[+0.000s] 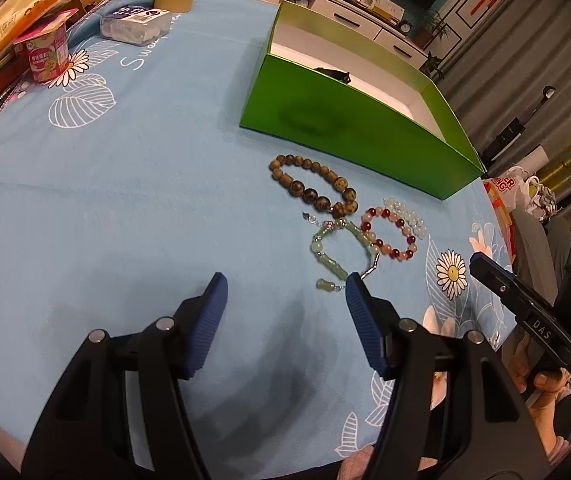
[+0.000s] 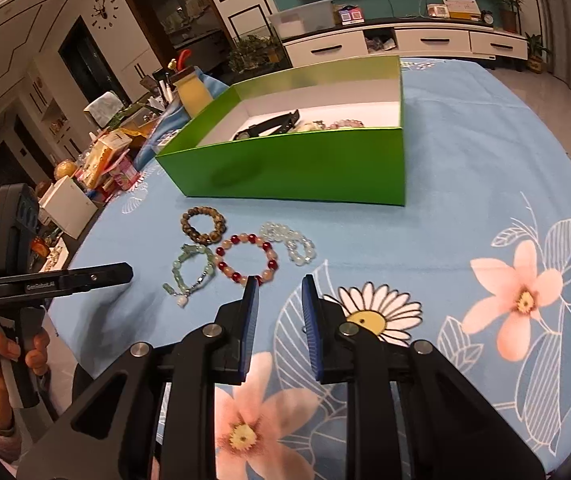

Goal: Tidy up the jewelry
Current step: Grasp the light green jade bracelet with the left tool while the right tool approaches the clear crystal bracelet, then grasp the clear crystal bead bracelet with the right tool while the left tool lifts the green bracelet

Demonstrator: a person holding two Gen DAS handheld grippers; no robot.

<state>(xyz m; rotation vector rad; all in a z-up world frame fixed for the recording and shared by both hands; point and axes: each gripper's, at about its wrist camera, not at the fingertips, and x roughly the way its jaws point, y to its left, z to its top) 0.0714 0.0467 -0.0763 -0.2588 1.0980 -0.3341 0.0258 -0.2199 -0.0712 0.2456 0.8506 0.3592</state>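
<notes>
Green cardboard forms the open box [image 2: 293, 168] at the far side of the tabletop [image 2: 465, 184], its glossy outer walls smooth and its lining white; inside it already lie a black strap-like piece [image 2: 271, 124], probably a watch, and a pale pink beaded strand [image 2: 343, 123] beside it, so I judge the sorting partly done. Four bracelets are still out on the blue flower-printed cloth, grouped near the front wall of the box but not touching it: a brown wooden-bead bracelet [image 2: 203, 225] of large mottled round beads, a jade-green bracelet [image 2: 189, 270] of elongated segments with silvery links and a small dangling charm, a red and pink bead bracelet [image 2: 247, 258] of glassy round beads lying in an open ring, and a clear bead bracelet [image 2: 291, 245] of small translucent beads bunched against it. These four, by my reckoning, are what remains to be moved. The left gripper [image 1: 285, 296] hangs above the cloth with its ribbed blue pads spread wide and nothing between them, the green bracelet's charm just ahead of its right pad. The right gripper [image 2: 279, 296] is also released and empty, its pads parted by a narrower gap, with the red and pink ring just beyond its left fingertip. Clutter at the table's far-left edge looks like packaged snacks.
</notes>
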